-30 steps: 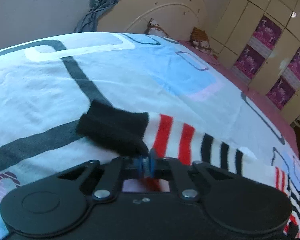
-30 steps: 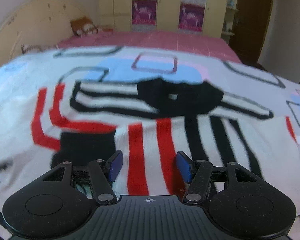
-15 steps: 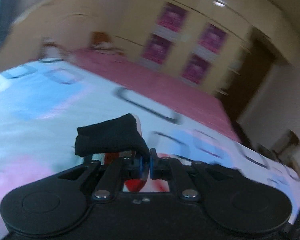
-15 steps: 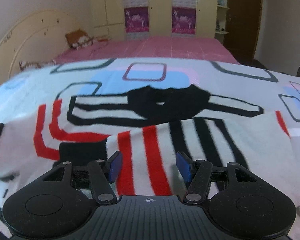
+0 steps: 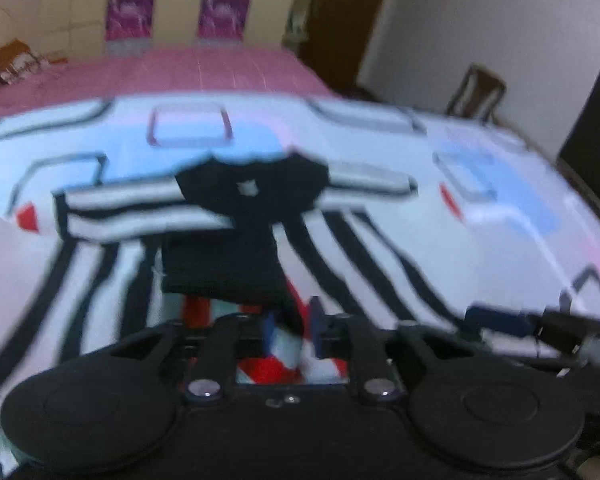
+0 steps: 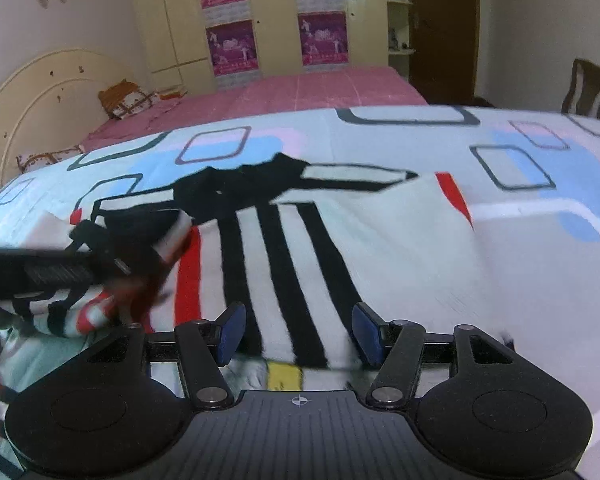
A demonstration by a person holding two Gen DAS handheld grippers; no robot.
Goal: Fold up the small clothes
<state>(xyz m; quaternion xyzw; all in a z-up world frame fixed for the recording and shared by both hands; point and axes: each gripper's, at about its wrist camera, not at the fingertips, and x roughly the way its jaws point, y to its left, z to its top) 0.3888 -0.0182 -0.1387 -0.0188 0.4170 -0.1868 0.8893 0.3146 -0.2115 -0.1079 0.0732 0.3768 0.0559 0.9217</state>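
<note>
Behind my striped sweater (image 6: 300, 248) on the patterned bedsheet (image 6: 540, 208) stands the wardrobe (image 6: 276, 16); only the left view shows my left gripper (image 5: 292, 330) opening around its black cuff (image 5: 220, 268), while my right gripper (image 6: 298, 334) gapes over the hem

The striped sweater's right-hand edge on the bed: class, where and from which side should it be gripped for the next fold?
Grip the striped sweater at its flat white side edge, coming from the right; that edge lies free on the bedsheet.
</note>
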